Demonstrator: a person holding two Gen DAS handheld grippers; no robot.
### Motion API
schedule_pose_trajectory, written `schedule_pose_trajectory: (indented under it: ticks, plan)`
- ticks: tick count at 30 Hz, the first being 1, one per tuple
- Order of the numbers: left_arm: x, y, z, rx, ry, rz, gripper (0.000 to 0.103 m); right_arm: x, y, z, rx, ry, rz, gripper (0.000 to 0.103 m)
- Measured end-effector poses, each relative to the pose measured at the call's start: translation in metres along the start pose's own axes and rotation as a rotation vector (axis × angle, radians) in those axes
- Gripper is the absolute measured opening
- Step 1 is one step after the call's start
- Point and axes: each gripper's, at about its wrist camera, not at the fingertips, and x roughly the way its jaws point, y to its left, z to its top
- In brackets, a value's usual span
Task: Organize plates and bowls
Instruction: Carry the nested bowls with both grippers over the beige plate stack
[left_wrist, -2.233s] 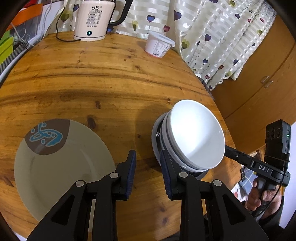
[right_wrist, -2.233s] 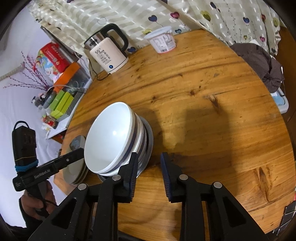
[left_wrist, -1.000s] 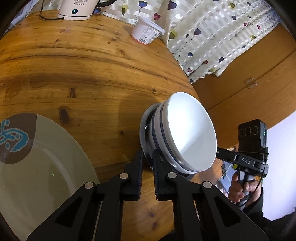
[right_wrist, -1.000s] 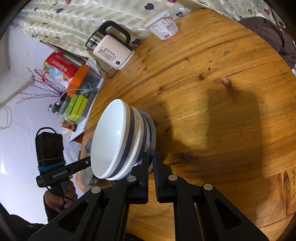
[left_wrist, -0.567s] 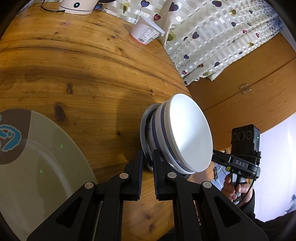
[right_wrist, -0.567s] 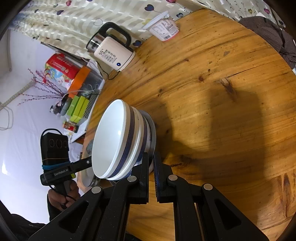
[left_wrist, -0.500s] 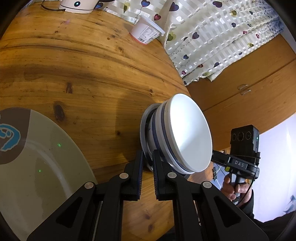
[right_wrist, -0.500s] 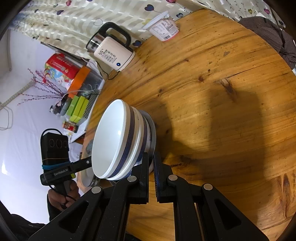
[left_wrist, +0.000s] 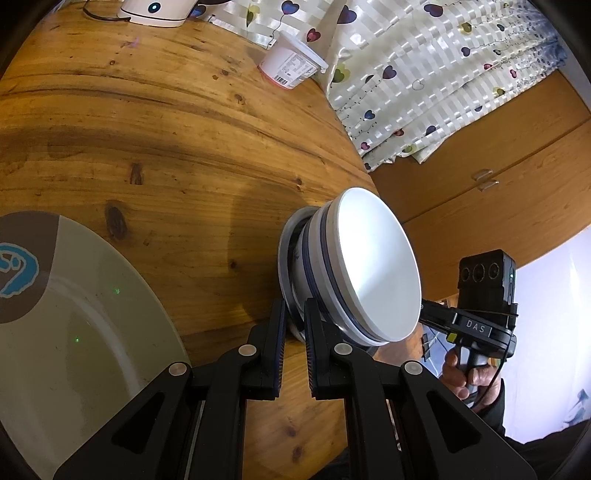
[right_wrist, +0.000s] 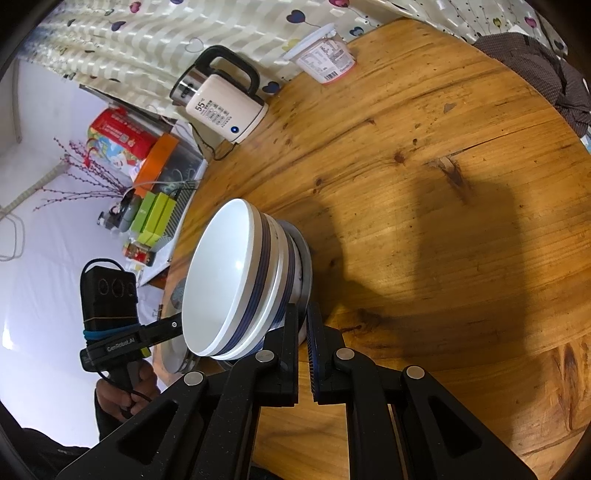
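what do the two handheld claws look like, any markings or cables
Both are matte black with ridged blue finger pads. The right claw carries a three-lens module, "DAS" label, yellow tab and black cable. The left claw reads "GenRobot.AI", with a blue band. Dark sleeves.

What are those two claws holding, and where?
Both grip the small plate under the stacked bowls by its rim, left claw and right claw on opposite sides.
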Motion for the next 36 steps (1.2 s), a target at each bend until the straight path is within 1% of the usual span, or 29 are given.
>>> schedule_pose_trajectory:
  ticks: [9, 19, 36]
  plan:
    - [-0.005, -0.002, 0.001, 0.007, -0.011, 0.005, 0.009, 0.000, 0.002, -0.001, -0.009, -0.005, 0.003, 0.007]
    - [-0.020, -0.004, -0.001, 0.014, -0.041, 0.009, 0.009, -0.001, 0.016, 0.002, -0.035, -0.009, 0.009, 0.007]
    - [-0.066, 0.008, -0.011, -0.010, -0.120, 0.048, 0.009, 0.017, 0.059, 0.007, -0.111, 0.021, 0.040, 0.007]
